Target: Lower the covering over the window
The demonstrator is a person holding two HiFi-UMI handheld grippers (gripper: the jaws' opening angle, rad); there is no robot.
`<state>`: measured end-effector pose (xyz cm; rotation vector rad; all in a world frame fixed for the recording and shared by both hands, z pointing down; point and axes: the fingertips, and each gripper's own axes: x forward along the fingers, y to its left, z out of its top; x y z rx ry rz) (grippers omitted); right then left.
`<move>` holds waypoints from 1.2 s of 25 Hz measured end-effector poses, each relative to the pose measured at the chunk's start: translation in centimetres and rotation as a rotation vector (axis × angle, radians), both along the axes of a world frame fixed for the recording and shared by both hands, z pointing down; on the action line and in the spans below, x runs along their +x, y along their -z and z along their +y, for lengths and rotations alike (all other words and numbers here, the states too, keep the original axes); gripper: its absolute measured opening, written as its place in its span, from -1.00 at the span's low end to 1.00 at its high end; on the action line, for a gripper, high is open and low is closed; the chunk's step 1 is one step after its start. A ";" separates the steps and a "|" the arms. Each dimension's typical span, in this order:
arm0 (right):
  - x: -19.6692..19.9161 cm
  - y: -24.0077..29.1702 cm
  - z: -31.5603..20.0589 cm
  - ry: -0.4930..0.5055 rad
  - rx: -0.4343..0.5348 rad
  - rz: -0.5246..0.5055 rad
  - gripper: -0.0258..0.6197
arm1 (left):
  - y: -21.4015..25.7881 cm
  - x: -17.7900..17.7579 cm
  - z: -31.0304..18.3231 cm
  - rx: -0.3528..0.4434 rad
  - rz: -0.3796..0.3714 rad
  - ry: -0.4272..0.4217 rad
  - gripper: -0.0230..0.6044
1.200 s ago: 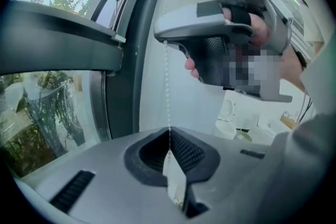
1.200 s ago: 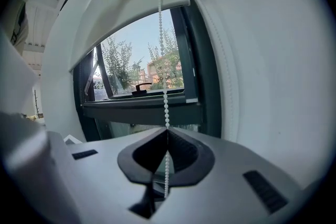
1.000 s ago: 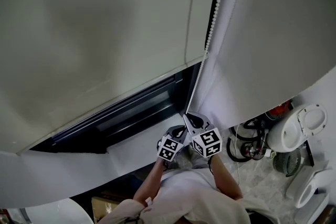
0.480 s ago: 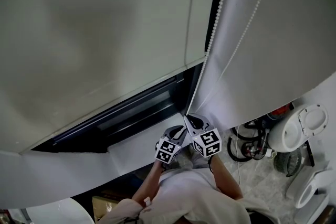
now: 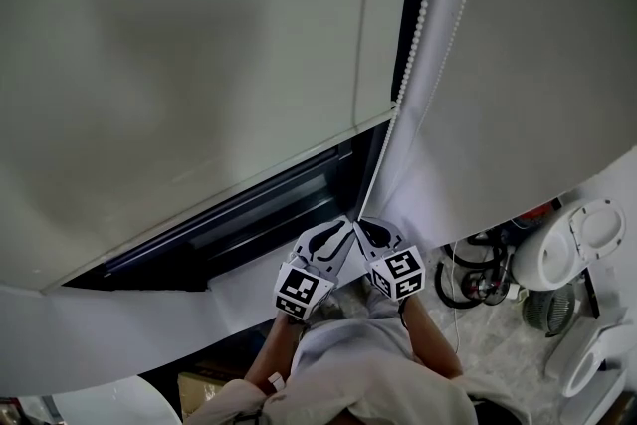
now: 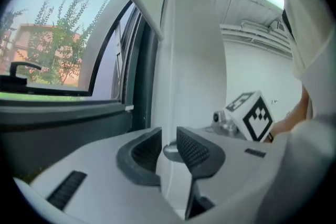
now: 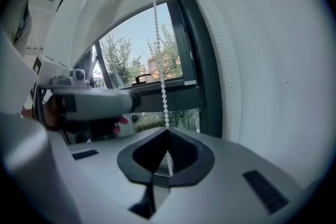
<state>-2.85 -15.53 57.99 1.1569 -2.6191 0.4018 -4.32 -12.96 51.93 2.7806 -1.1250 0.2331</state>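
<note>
My right gripper (image 7: 167, 136) is clenched on the bead chain (image 7: 162, 86) beside the window (image 7: 137, 55). The jaws of my left gripper (image 6: 169, 141) have just been opening, nothing between them.

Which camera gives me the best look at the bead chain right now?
The right gripper view: the bead chain hangs close and sharp, running down into the shut right tongs. The head view shows it small beside the blind; the left gripper view shows no beads.
</note>
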 end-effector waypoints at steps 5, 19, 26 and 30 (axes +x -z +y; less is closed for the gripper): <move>0.0 0.1 0.0 -0.002 -0.004 -0.004 -0.93 | 6.5 0.5 -0.9 0.089 0.038 -0.029 -0.63; -0.3 -0.1 0.1 -0.007 -0.003 -0.019 -0.93 | 16.6 2.9 -4.3 0.261 0.067 -0.040 -0.81; -0.4 -0.7 0.0 -0.002 -0.015 0.008 -0.93 | 16.0 3.1 -4.5 0.286 0.071 -0.020 -0.88; -0.4 -2.6 0.4 0.009 -0.071 0.036 -0.93 | 13.7 3.4 -4.7 0.226 0.057 -0.008 -0.88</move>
